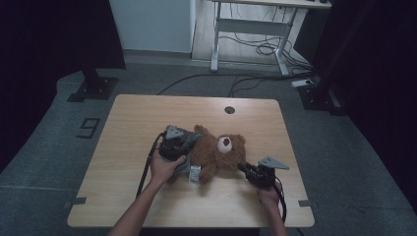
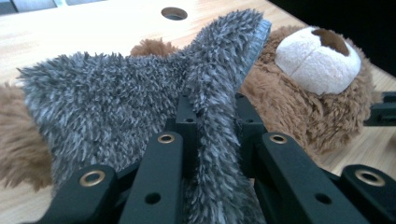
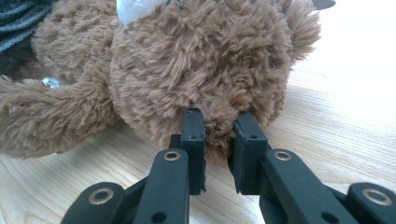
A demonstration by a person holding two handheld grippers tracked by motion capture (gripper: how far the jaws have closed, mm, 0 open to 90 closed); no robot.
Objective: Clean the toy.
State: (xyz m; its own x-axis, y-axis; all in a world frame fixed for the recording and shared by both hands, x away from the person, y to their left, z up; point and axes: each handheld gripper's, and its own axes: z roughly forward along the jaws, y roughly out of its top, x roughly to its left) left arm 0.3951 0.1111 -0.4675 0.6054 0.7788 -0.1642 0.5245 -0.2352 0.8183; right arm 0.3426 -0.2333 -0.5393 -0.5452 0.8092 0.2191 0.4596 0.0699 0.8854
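A brown teddy bear (image 1: 221,153) lies on its back on the wooden table (image 1: 147,118), its pale snout (image 2: 317,58) facing up. A grey fuzzy garment (image 2: 112,102) lies over its body. My left gripper (image 1: 184,143) sits at the bear's left side, and in the left gripper view it (image 2: 215,114) is shut on a raised fold of the grey garment. My right gripper (image 1: 242,167) is at the bear's head (image 3: 201,60) from the near right, and its jaws (image 3: 218,122) pinch a tuft of brown fur at the head's lower edge. A white tag (image 1: 195,174) shows by the bear's leg.
A round cable hole (image 1: 229,109) sits near the table's far edge. Beyond the table stand a white desk frame (image 1: 215,34) with loose cables (image 1: 265,49) on the floor, and black stand bases (image 1: 93,88) at both sides. Bare tabletop lies to the left and along the front edge.
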